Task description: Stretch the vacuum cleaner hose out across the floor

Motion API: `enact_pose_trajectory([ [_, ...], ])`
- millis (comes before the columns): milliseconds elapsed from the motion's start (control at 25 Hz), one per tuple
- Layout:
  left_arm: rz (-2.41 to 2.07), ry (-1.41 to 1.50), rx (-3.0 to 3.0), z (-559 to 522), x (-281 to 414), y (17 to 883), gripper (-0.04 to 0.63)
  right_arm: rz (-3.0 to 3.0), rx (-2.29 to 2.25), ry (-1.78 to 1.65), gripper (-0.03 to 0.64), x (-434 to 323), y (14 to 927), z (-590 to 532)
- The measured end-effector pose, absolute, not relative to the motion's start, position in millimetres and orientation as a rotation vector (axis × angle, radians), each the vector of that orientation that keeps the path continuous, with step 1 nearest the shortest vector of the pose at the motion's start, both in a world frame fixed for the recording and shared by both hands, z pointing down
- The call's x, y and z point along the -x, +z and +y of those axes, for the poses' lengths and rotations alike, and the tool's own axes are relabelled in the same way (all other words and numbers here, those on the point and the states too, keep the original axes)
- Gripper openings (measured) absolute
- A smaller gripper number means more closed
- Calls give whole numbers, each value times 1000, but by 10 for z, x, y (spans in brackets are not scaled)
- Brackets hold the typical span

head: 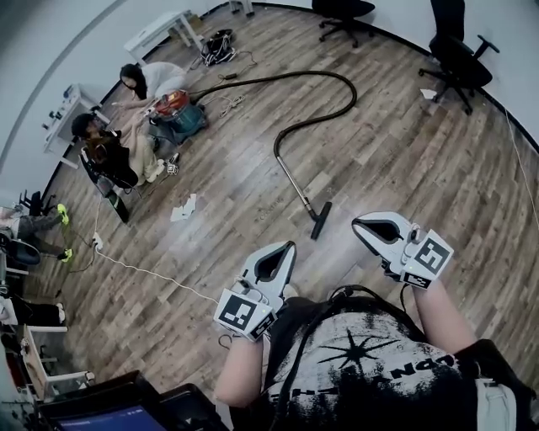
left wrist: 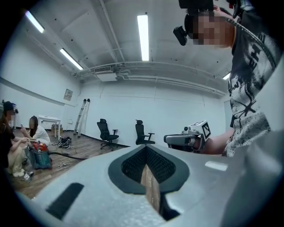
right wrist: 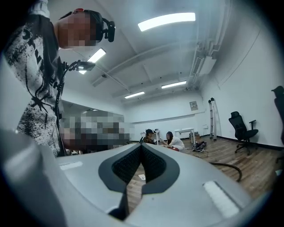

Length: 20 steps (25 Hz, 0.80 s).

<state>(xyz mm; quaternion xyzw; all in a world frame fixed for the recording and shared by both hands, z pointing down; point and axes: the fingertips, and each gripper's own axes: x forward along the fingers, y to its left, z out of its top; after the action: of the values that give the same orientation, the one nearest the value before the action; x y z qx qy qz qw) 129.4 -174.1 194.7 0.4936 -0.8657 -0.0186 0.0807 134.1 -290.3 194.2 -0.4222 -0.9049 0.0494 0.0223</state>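
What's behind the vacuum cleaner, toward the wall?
Two seated people sit on the far side of the vacuum, a white table beyond; they hide the floor behind it.

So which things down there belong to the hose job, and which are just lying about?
For the job:
- vacuum hose, curled on the floor
- its wand and floor nozzle
- vacuum canister
- left tongs and right tongs, both shut, empty

Just lying about:
- office chairs
- crumpled paper
- white cable
- white table
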Motion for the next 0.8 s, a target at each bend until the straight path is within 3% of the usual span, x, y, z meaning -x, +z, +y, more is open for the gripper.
enact_pose_trajectory([
  [800,-2561,-9,-1444,-1797,-1351,2080,2,-2706,1479,308,6,-1368,2031,-2705],
])
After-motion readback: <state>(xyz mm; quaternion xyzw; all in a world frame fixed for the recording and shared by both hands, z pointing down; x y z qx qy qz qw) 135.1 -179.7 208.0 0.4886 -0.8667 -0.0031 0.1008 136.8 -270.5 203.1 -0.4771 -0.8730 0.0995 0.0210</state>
